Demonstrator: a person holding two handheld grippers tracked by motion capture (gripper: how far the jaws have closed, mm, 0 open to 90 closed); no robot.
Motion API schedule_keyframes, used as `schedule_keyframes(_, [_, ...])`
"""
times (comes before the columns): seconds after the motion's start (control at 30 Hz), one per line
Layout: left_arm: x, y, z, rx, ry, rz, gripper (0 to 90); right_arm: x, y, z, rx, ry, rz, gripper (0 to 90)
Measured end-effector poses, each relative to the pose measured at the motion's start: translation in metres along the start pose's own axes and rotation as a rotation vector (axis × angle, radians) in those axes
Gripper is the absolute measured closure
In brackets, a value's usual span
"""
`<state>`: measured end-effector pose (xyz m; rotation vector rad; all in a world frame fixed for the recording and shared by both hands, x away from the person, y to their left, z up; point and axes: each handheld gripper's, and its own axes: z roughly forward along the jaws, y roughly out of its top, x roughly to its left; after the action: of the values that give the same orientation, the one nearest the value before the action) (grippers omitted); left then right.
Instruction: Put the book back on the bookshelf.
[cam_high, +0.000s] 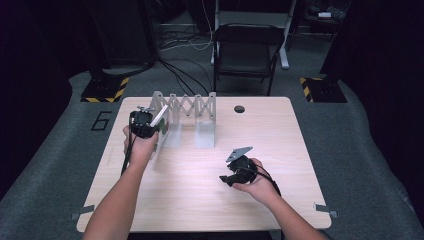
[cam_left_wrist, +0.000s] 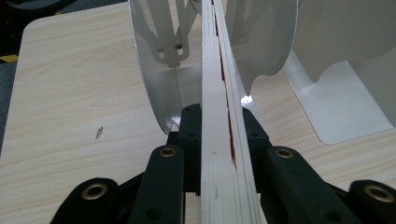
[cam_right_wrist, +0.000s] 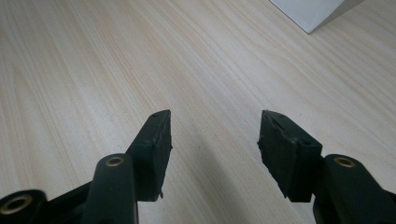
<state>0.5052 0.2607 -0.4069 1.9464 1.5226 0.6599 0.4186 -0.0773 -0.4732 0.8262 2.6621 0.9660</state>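
A large "6" (cam_high: 102, 120) is marked on the grey floor mat left of the wooden table (cam_high: 200, 200) — the one piece of writing that can be read; no lettering is legible on the book itself. The left gripper (cam_high: 150, 120) pinches a thin book (cam_left_wrist: 224, 140) edge-on, its two black jaws pressed flat against the covers, one on each side, with the book running straight out between them. In the left gripper view the book shows pale, tightly stacked page edges and a narrow red streak along one side; from above a touch of green shows on its cover. It is held upright at the left end of a white accordion-style rack (cam_high: 187, 112), just beside the rack's curved metal end plate (cam_left_wrist: 159, 88). The right gripper (cam_high: 231, 178) hovers low over bare tabletop, well apart from the rack — jaws spread, nothing between them.
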Motion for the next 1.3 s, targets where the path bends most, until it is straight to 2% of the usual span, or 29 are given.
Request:
schedule_keyframes(0.37, [-0.002,-0.003,0.006,0.009,0.015,0.001,75.8,-0.005,-0.006,0.0,0.0,0.004,0.04,44.1])
schedule_keyframes(0.57, [0.001,-0.008,0.009,0.016,0.011,-0.032,75.8,-0.006,-0.007,-0.003,-0.017,0.0,0.042,44.2])
schedule_keyframes(0.7, [0.004,-0.011,0.012,0.01,0.013,-0.044,75.8,-0.007,-0.007,-0.004,-0.019,0.002,0.051,44.2])
schedule_keyframes(0.77, [0.004,-0.011,0.012,0.004,0.018,-0.037,75.8,-0.007,-0.007,-0.004,-0.021,0.001,0.055,44.2])
schedule_keyframes(0.93, [0.002,-0.01,0.016,-0.002,0.026,-0.039,75.8,-0.007,-0.008,-0.004,-0.023,0.005,0.048,44.2])
schedule_keyframes(1.1, [0.001,-0.01,0.02,-0.01,0.03,-0.058,75.8,-0.007,-0.009,-0.004,-0.021,0.009,0.045,44.2])
schedule_keyframes(1.3, [-0.001,-0.01,0.022,-0.025,0.035,-0.055,75.8,-0.007,-0.009,-0.003,-0.027,0.01,0.061,44.2])
